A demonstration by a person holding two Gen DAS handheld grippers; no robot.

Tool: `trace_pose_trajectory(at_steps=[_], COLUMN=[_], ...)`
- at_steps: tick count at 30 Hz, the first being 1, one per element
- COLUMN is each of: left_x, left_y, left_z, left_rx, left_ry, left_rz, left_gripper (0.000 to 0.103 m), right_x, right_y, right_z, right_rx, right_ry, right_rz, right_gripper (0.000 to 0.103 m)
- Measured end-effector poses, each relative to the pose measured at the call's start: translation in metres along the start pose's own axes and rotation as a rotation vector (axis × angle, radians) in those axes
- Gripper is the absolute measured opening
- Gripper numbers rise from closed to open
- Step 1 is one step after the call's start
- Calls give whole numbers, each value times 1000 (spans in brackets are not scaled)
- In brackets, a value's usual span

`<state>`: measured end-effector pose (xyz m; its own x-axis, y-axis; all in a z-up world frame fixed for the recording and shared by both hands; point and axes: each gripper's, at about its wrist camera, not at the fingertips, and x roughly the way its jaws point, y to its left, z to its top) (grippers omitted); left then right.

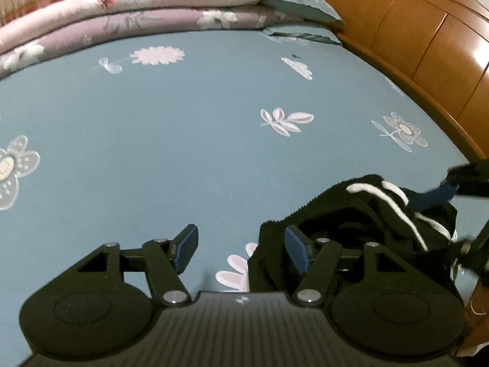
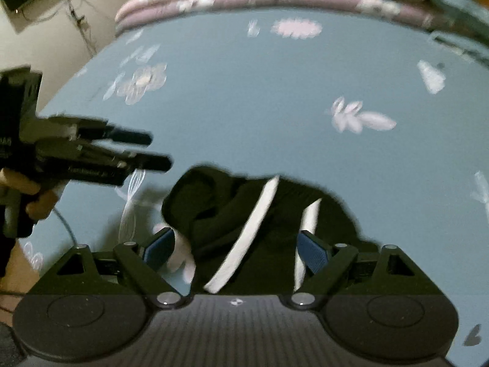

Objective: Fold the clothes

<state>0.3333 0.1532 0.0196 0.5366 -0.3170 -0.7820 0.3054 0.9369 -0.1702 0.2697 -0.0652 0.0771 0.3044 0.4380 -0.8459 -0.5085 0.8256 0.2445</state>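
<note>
A black garment with white stripes (image 1: 360, 214) lies crumpled on the blue flowered bed sheet (image 1: 183, 140), at the lower right of the left wrist view. My left gripper (image 1: 241, 252) is open, its right finger against the garment's left edge. In the right wrist view the garment (image 2: 232, 214) lies bunched between the open fingers of my right gripper (image 2: 235, 252), over the cloth. The left gripper (image 2: 131, 153) shows at the left there, held by a hand. The right gripper's fingertips (image 1: 443, 192) show at the garment's far right in the left wrist view.
Folded pink and purple floral quilts (image 1: 137, 6) are stacked along the far edge of the bed. Blue pillows (image 1: 302, 3) lie by the wooden headboard (image 1: 428, 46) at the right. A wall with cables (image 2: 70, 15) stands beyond the bed's left edge.
</note>
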Motion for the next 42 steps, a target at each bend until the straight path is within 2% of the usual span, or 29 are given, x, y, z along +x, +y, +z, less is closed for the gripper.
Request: trace_pose_trajectory(at_steps=[2, 4, 6, 8, 11, 15, 21, 24, 28, 34, 37, 39, 42], left_x=[8, 13, 15, 16, 16, 24, 43, 55, 73, 88, 80, 73, 65], left_y=[4, 5, 5, 5, 5, 9, -2, -16, -19, -15, -19, -22, -34], left_z=[-5, -10, -13, -13, -12, -7, -6, -7, -4, 2, 1, -1, -3], left_rx=[-28, -45, -54, -67, -88, -156, -227, -230, -249, -283, -242, -222, -160], left_ry=[17, 32, 35, 29, 16, -4, 33, 62, 95, 159, 146, 135, 105], left_rz=[-20, -33, -39, -38, -37, -79, -115, -135, -115, -182, -194, -198, -161], left_gripper=[63, 63, 63, 63, 63, 60, 56, 52, 51, 51, 51, 39, 33], right_x=[19, 34, 46, 50, 52, 44, 29, 15, -8, -38, -57, -68, -76], right_y=[-5, -12, -14, -7, -4, -9, -17, -35, -53, -64, -79, -95, -125], right_z=[-8, -17, -25, -31, -31, -40, -64, -71, -73, -81, -83, -80, -75], right_rx=[26, 46, 39, -26, -86, -101, -147, -107, -71, -88, -63, -35, 12], right_ry=[49, 83, 109, 130, 124, 104, 88, 67, 8, -70, -123, -162, -202], right_rz=[1, -3, -19, -64, -98, -85, -85, -28, 46, 67, 76, 88, 70], right_gripper=[93, 103, 103, 103, 103, 103, 103, 103, 103, 103, 103, 103, 103])
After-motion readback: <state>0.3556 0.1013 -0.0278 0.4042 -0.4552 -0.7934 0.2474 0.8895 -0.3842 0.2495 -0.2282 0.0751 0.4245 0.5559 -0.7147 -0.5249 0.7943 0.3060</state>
